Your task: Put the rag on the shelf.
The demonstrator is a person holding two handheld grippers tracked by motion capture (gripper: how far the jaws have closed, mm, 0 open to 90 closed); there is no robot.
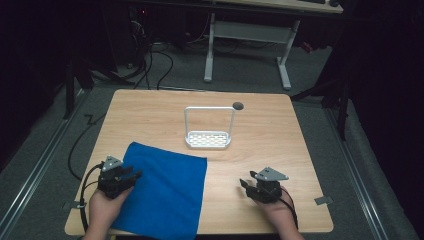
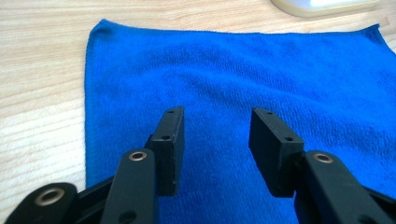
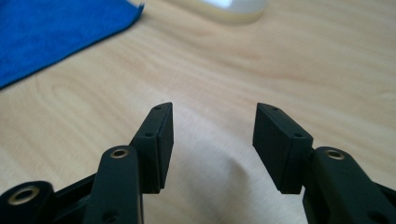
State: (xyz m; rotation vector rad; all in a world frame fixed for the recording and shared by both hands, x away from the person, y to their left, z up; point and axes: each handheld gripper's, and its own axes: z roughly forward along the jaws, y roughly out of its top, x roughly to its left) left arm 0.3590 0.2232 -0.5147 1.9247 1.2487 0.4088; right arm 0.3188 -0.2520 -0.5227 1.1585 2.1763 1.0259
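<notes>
Worktop (image 1: 280,130) of pale wood carries everything. Cloth (image 1: 162,192), blue and spread flat, lies at the near left, its near edge at the worktop's near edge. Rack (image 1: 208,128), white with a tall wire frame, stands at the middle, just beyond the cloth's far right corner. Left tongs (image 1: 134,176) gape wide over the cloth's left edge, holding nothing. Right tongs (image 1: 244,185) gape wide over bare wood at the near right, well apart from the cloth

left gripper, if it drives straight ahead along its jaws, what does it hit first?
Probably the blue cloth: the left gripper is open with jaws angled down over it. The white rack lies farther on, past the cloth's far edge.
</notes>
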